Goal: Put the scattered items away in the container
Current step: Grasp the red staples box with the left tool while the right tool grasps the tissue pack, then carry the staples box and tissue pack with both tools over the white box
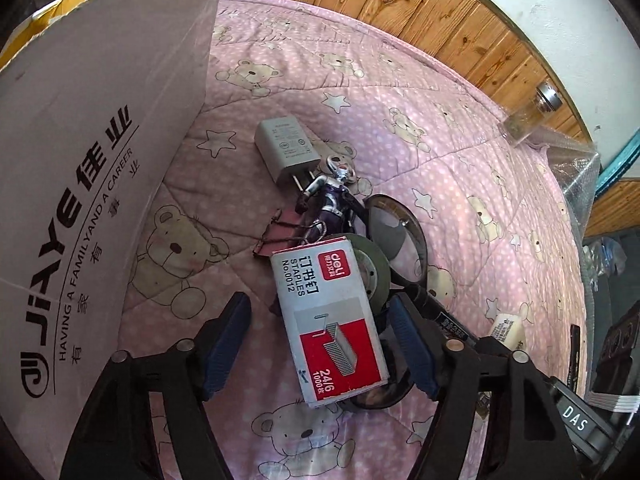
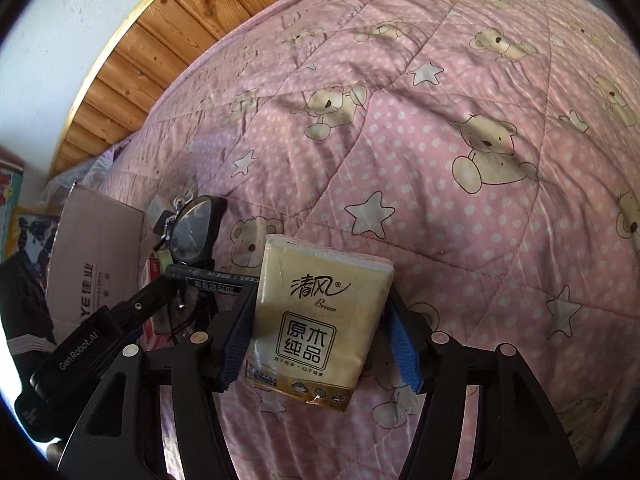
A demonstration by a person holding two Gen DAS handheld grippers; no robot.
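A grey and red staples box (image 1: pixel 332 320) lies on a pile of small items on the pink quilt. My left gripper (image 1: pixel 320 300) is open and straddles it, with a gap on the left side. The pile holds a grey charger (image 1: pixel 286 148), a toy figure (image 1: pixel 332 196), a magnifying glass (image 1: pixel 394 236), a tape roll (image 1: pixel 370 272) and a black marker (image 1: pixel 450 322). The cardboard box (image 1: pixel 80 200) stands at the left, also visible in the right wrist view (image 2: pixel 96 264). My right gripper (image 2: pixel 322 292) is shut on a yellow tissue pack (image 2: pixel 316 320).
The quilt (image 2: pixel 440 180) with bears and stars covers the bed up to a wooden wall panel (image 1: pixel 420 12). A glass jar (image 1: pixel 532 116) and bubble wrap (image 1: pixel 576 172) sit at the far right edge. The left gripper's black body (image 2: pixel 80 356) is at lower left in the right wrist view.
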